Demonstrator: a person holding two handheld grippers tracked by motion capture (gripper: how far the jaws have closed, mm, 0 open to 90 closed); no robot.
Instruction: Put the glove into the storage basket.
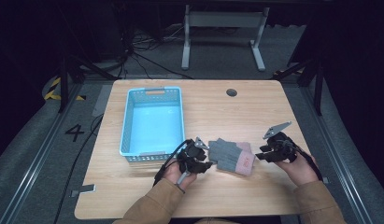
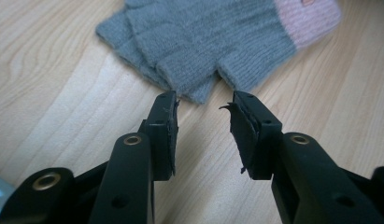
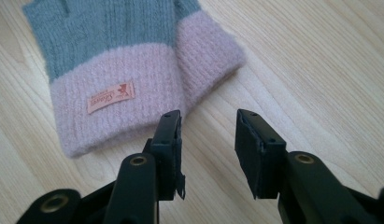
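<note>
- The gloves [image 1: 232, 156], grey with a pink cuff, lie flat on the table [image 1: 273, 107], stacked one on the other, just to the right of the blue basket [image 1: 126, 122].
- My left gripper [image 2: 203, 105] stands open at the finger ends; nothing is between the jaws.
- My right gripper [image 3: 208, 122] is also open, its jaws just beside the pink cuff [image 3: 133, 102] and not touching it.
- I think the risk is that I pinch the top glove alone, because the two layers are loose, and the lower one stays on the table.
- If one jaw comes down on the knit and pushes it, the pair may slide apart.
</note>
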